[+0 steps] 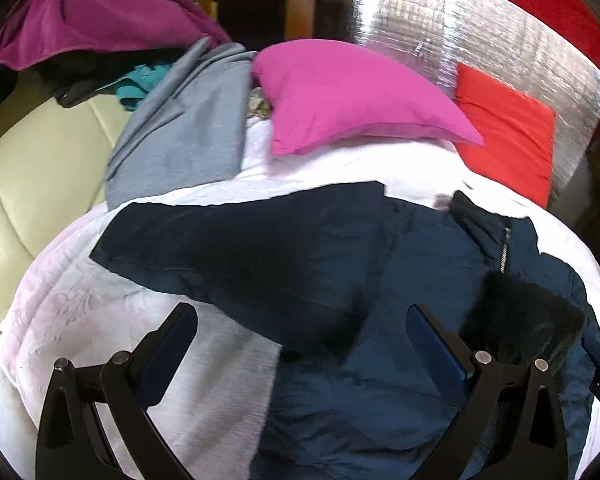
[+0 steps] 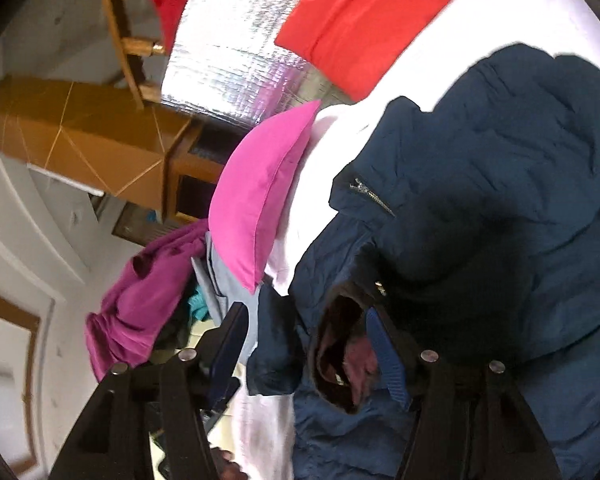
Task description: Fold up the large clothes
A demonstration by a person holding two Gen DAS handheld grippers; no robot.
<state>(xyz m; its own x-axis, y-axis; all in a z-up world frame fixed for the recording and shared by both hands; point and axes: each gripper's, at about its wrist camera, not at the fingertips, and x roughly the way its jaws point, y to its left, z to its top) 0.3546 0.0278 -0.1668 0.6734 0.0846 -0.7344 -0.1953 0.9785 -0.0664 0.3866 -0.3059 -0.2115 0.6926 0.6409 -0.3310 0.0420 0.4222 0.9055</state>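
left wrist view: navy jacket point(image 1: 340, 264) lies spread on the white bed point(image 1: 80, 300), left gripper point(image 1: 300, 328) released above it; right gripper point(image 2: 308, 332) gapes wide at the jacket's collar point(image 2: 340, 352), beside a pink pillow point(image 2: 260, 200)

1. This is a room in a home, most likely a bedroom or living room; a bed covered with a soft white quilted blanket point(image 1: 100, 312) fills the lower half of the left wrist view.
2. A bright pink pillow point(image 1: 340, 96) and a flat red cushion point(image 1: 504, 132) lie at centre and right.
3. Loose clothes pile up at upper left: a magenta garment point(image 1: 96, 16) and a grey one point(image 1: 184, 132).
4. A cream leather sofa point(image 1: 32, 168) sits at left.
5. Brown wooden furniture point(image 2: 84, 140) and a white wall point(image 2: 40, 40) appear left in the right wrist view.
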